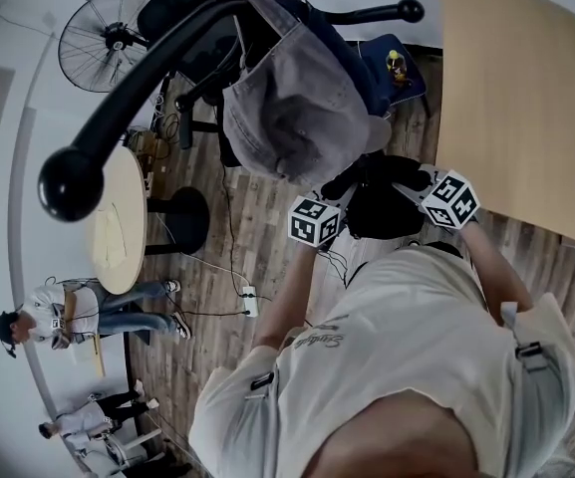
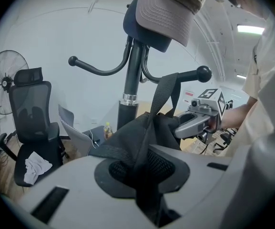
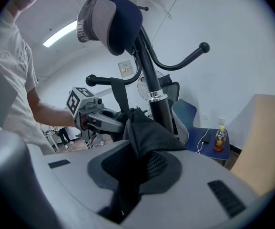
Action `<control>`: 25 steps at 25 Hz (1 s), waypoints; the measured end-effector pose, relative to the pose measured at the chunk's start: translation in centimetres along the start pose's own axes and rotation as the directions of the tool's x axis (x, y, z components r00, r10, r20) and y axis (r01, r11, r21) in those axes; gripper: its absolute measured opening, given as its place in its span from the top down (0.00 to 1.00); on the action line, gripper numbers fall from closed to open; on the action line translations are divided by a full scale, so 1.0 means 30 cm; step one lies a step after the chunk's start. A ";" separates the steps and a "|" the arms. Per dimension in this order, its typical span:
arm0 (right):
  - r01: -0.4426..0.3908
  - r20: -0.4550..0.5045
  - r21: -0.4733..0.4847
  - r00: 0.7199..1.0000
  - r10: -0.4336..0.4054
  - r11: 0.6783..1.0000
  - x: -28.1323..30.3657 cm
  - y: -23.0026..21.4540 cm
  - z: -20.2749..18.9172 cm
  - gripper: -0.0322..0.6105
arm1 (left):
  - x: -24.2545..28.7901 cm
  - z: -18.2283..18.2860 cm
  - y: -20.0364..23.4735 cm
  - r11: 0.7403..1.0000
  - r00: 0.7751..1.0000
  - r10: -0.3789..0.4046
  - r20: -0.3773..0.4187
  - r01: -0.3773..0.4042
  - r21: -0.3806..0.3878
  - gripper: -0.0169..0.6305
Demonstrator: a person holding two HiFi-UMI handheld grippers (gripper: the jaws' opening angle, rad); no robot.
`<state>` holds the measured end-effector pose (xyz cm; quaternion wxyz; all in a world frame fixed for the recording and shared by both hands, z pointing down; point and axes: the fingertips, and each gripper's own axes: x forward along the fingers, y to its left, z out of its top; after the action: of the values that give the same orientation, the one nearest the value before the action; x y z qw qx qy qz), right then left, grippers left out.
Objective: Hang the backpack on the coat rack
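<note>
Black backpack [image 1: 379, 207] hangs between the left gripper [image 1: 329, 207] and right gripper [image 1: 429, 189], close against the coat rack [image 1: 138, 93] pole and below the grey cap [image 1: 287, 98] on the rack.

Left gripper view: the jaws pinch backpack fabric, and a strap rises beside the rack pole.

Right gripper view: the jaws are likewise clamped on backpack fabric, with the rack pole just behind.

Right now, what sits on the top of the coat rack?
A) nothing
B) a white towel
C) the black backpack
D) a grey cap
D: the grey cap covers the coat rack top, while the left gripper and right gripper clamp the black backpack lower down.
</note>
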<state>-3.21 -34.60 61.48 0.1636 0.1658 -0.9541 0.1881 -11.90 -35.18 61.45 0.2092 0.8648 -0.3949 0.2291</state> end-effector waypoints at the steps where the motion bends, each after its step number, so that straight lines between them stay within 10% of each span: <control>1: 0.002 0.000 0.001 1.000 -0.002 1.000 0.001 -0.006 0.001 0.88 | 0.004 0.001 0.003 1.000 1.000 -0.001 0.000 0.001 -0.001 0.87; 14: 0.020 0.014 -0.011 1.000 -0.020 1.000 0.027 -0.035 -0.006 0.85 | 0.027 0.000 0.032 0.998 0.998 -0.054 0.021 0.054 -0.033 0.85; 25: 0.282 -0.058 -0.082 0.956 -0.287 0.956 -0.042 -0.034 -0.049 0.79 | -0.015 -0.016 0.035 0.998 0.999 0.011 0.034 -0.009 -0.058 0.79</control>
<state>-1.34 -34.55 62.61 0.2278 0.2888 -0.9203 0.1333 -13.09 -35.29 61.78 0.2262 0.8601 -0.4094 0.2038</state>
